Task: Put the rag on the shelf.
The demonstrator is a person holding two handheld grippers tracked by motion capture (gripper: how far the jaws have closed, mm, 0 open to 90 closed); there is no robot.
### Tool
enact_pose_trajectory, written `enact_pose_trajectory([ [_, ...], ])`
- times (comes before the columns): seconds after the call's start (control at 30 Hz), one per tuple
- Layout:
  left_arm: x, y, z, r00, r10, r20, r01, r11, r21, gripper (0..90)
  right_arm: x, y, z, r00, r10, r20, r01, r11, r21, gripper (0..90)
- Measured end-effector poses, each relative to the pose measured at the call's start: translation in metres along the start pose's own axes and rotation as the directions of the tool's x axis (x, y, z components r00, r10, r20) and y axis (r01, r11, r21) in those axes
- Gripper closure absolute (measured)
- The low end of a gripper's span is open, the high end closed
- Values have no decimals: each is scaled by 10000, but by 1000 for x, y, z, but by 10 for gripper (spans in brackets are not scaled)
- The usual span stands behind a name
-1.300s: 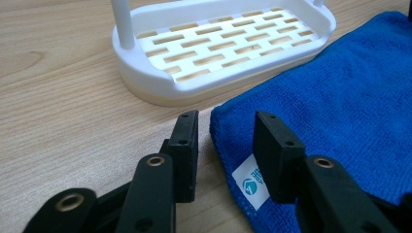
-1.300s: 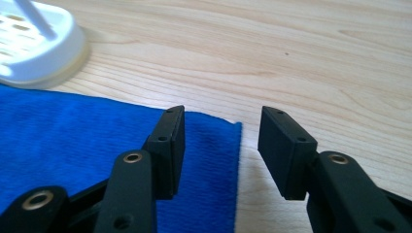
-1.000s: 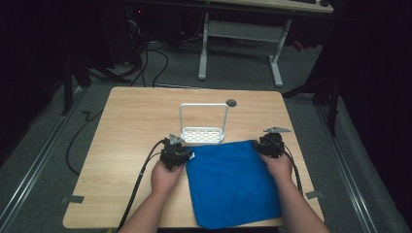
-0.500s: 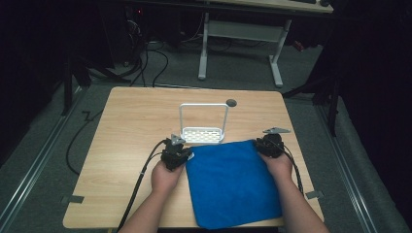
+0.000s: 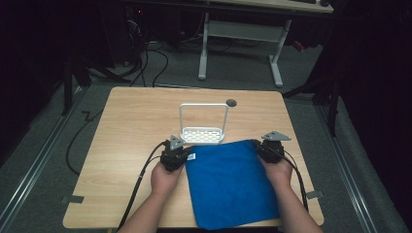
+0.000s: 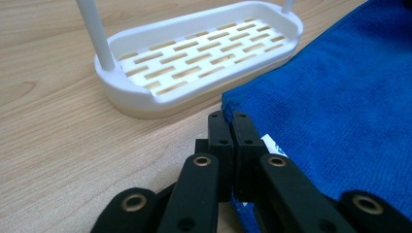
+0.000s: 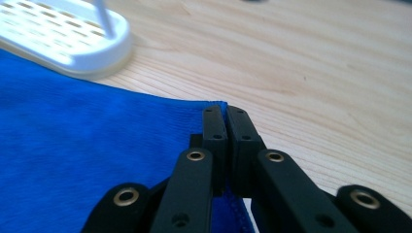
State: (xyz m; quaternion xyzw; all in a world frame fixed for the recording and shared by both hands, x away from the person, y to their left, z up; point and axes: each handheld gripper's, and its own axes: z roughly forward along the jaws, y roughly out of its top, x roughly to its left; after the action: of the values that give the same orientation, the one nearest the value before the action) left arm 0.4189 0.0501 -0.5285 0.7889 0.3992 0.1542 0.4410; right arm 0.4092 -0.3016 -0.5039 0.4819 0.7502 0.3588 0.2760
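A blue cloth (image 5: 228,182) lies flat on the near half of the wooden table (image 5: 136,116). My left gripper (image 5: 180,154) is at its far left corner, and its jaws have just closed onto that corner. In the left gripper view the black jaws (image 6: 232,119) meet with the cloth (image 6: 340,107) pinched between them. My right gripper (image 5: 260,148) has likewise just closed on the far right corner. In the right gripper view its jaws (image 7: 225,112) press together on the cloth's (image 7: 97,145) edge. A white slotted tray (image 5: 201,135) with a tall hoop handle stands just beyond the cloth.
The tray's rim (image 6: 131,97) almost touches the cloth's far edge, and its end (image 7: 87,63) lies ahead and left of the right jaws. A round cable hole (image 5: 231,102) sits near the table's far edge. Cables trail from both grippers off the near edge. Bare wood lies beyond and to the left.
The right hand has shifted slightly inward with the far right corner of the cloth. The left hand has stayed where it was.
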Motion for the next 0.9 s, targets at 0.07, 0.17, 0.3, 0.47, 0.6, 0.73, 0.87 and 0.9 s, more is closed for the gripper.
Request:
enact_pose_trajectory([
  [0.07, -2, -1, -2, 9999, 153, 33, -152, 9997, -189, 890, 5, -1, -6, 10000, 63, 12, -63, 9999, -130, 883],
  [0.17, -3, -2, -4, 9994, 334, -34, -335, 9987, -392, 890, 14, -5, -15, 10000, 57, 48, -55, 9993, -361, 882],
  [0.3, -3, -3, -6, 9996, 293, 4, -292, 9982, -520, 890, 22, -9, -26, 9999, 147, -2, -146, 9974, -710, 882],
  [0.47, -3, -4, -10, 9995, 299, -65, -304, 9956, -891, 891, 31, -11, -43, 9998, 177, -44, -181, 9932, -1151, 882],
  [0.6, -2, -4, -14, 9998, 173, -26, -175, 9927, -1192, 893, 36, -12, -50, 10000, -88, -29, 84, 9916, -1293, 881],
  [0.73, -2, -3, -28, 10000, 75, 46, -67, 9866, -1630, 893, 35, -10, -60, 9998, 66, -207, -101, 9852, -1708, 882],
  [0.87, -2, 1, -51, 9986, 512, -116, -525, 9770, -2068, 893, 40, -8, -70, 9990, 60, -442, -151, 9779, -2083, 882],
  [0.9, -2, 0, -62, 9981, 595, -159, -615, 9702, -2345, 893, 42, -7, -72, 9991, -10, -432, -82, 9768, -2139, 882],
])
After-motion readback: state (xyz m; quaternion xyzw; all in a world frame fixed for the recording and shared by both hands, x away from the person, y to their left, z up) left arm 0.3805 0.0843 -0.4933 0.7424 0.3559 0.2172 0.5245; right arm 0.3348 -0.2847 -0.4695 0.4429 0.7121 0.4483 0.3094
